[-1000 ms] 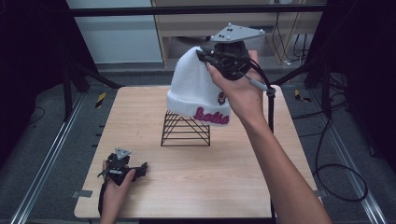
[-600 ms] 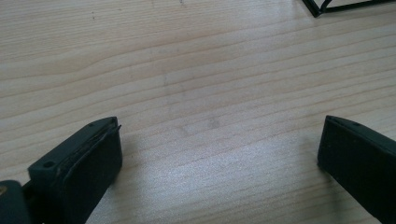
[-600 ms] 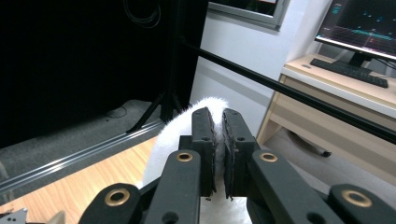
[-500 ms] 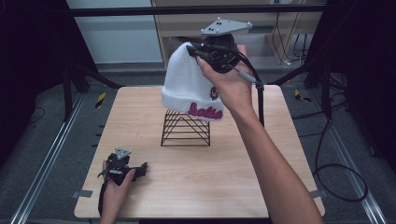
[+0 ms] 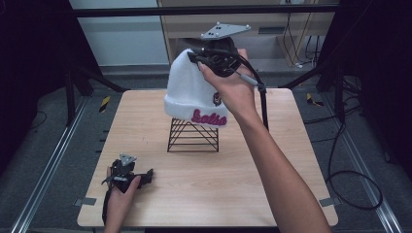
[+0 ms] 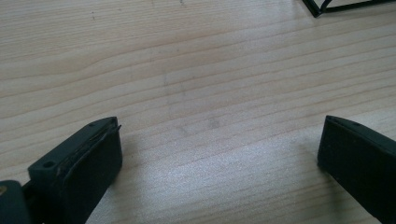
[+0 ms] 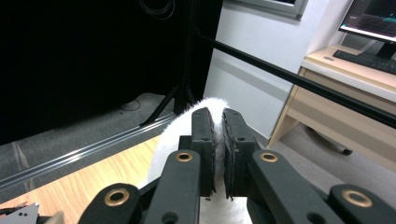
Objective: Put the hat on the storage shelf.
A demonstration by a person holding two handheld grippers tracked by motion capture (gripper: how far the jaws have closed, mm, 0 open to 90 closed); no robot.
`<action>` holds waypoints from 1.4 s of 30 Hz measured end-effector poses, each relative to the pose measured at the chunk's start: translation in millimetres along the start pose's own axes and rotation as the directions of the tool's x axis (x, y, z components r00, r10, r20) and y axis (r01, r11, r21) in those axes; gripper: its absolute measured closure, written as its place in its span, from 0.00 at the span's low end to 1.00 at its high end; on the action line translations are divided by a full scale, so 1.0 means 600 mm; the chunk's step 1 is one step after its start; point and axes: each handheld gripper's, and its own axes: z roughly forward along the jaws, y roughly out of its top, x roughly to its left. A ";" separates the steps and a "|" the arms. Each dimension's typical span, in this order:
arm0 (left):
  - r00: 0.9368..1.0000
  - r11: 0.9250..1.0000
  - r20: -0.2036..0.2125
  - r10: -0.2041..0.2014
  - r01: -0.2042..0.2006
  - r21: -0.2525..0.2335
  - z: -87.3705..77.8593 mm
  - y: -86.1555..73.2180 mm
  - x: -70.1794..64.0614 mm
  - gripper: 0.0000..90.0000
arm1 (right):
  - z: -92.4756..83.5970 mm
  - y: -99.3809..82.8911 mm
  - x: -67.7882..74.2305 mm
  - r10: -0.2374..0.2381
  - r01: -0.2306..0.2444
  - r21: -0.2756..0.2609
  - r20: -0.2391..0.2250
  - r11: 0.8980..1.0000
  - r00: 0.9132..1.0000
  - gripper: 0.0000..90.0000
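Observation:
A white knit beanie [image 5: 192, 92] with pink lettering on its cuff hangs above a black wire stand [image 5: 193, 135] at the table's middle. My right gripper [image 5: 204, 60] is shut on the beanie's crown and holds it up; in the right gripper view the jaws pinch white knit [image 7: 208, 106] between their pads. The cuff sits at about the stand's top; whether it touches I cannot tell. My left gripper [image 5: 130, 175] rests on the wooden table [image 5: 243, 194] near its front left, and its jaws stand wide open over bare wood [image 6: 219, 135].
A corner of the wire stand [image 6: 345, 4] shows at the top right of the left gripper view. Black frame poles [image 5: 265, 109] rise at the table's back. A metal rail [image 5: 48, 160] runs along the left side, and cables [image 5: 350, 174] lie on the floor at right.
My right hand has carried the beanie leftward and slightly down, so it now hangs over the wire stand. The left gripper has stayed where it was.

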 end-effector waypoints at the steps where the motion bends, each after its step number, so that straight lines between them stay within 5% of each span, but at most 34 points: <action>1: 1.000 1.000 0.000 0.000 0.000 0.000 0.000 0.000 0.000 0.00 | 0.000 0.000 0.000 0.000 0.000 0.000 0.000 1.000 1.000 0.94; 27: 1.000 1.000 0.002 0.003 -0.003 0.000 0.000 0.000 0.000 0.00 | 0.068 -0.022 -0.023 0.015 -0.014 0.074 -0.002 0.997 1.000 0.94; 42: 1.000 1.000 0.002 0.001 -0.001 -0.001 0.000 0.000 0.000 0.00 | 0.082 -0.054 -0.011 -0.009 0.011 0.118 -0.017 0.993 1.000 0.94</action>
